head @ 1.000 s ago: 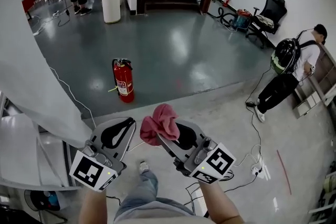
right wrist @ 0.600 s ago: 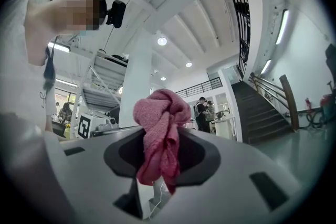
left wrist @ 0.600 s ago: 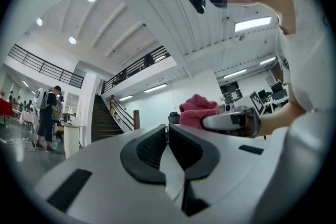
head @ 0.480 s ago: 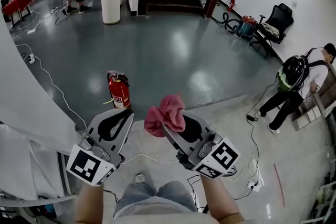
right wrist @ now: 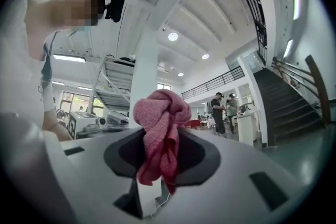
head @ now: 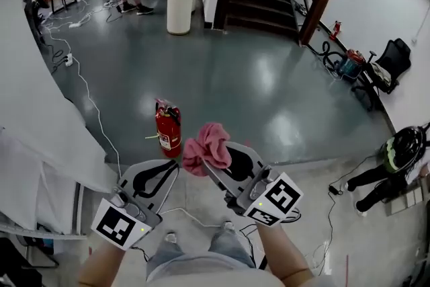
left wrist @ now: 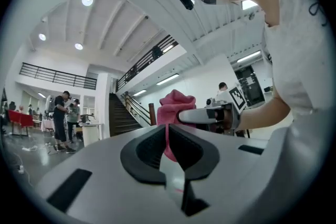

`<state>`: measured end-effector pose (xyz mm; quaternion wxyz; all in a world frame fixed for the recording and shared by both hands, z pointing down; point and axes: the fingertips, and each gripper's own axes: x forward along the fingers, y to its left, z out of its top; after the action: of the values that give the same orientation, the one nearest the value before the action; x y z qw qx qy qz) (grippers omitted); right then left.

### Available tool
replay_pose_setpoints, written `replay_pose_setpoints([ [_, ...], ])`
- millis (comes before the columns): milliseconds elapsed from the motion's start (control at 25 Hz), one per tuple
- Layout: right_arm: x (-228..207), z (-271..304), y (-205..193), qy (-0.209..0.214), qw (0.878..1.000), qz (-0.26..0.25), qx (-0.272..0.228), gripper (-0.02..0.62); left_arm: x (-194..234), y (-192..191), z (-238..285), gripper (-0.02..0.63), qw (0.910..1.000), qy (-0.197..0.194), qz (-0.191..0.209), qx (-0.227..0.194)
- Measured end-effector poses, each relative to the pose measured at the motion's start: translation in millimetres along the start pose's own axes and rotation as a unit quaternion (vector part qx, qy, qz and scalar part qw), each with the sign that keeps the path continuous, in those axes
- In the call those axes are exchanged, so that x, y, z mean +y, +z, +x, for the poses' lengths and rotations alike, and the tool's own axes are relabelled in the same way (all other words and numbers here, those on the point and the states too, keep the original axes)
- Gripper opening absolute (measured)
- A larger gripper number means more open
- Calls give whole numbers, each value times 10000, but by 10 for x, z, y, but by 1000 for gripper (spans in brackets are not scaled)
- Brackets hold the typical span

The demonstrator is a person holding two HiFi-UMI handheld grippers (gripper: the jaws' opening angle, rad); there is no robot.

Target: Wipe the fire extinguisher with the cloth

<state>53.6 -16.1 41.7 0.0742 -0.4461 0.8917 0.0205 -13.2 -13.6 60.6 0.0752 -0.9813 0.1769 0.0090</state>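
Fire extinguisher (head: 168,130) stands upright on the grey floor (head: 262,84), left of centre in the head view. It sits just above the two grippers in the frame, and neither touches it.

Right gripper (head: 216,159): jaws clamped on a bunched pink cloth (head: 207,144). Most of it bulges above the tips, with a tail hanging below.

Left gripper (head: 163,173): jaws closed together with nothing between them. The pink seen past them in its own view is the cloth in the other gripper.

Step in hand, as I judge it: the approach, with wiping not begun.

To do it well:
- Get low and press the bulging part of the cloth flat against the red body.
- Stroke from top to bottom, working round the sides.
- The cylinder looks tall and narrow, so it is likely to tip or slide under a sideways push. Steady its top with the left gripper before wiping.
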Motion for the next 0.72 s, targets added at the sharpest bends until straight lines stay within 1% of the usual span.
replay_pose_setpoints([
  [120, -229, 13, 7, 439, 9990, -32, 70, 138, 55, 21, 165, 26, 9978, 640, -96, -151],
  [240, -425, 2, -36, 842, 9964, -62, 125, 138, 71, -33, 255, 26, 9925, 1215, -109, -119],
  [440, -786, -173, -137, 1309, 9911, 39, 226, 138, 15, -4, 375, 26, 9757, 2172, 62, -288],
  [600, -927, -160, -449, 1511, 9876, 105, 406, 138, -38, -150, 345, 26, 9650, 2619, 64, -84],
  [720, -1014, -82, -739, 1482, 9874, 108, 545, 138, -44, -279, 330, 26, 9613, 2754, 38, 50],
])
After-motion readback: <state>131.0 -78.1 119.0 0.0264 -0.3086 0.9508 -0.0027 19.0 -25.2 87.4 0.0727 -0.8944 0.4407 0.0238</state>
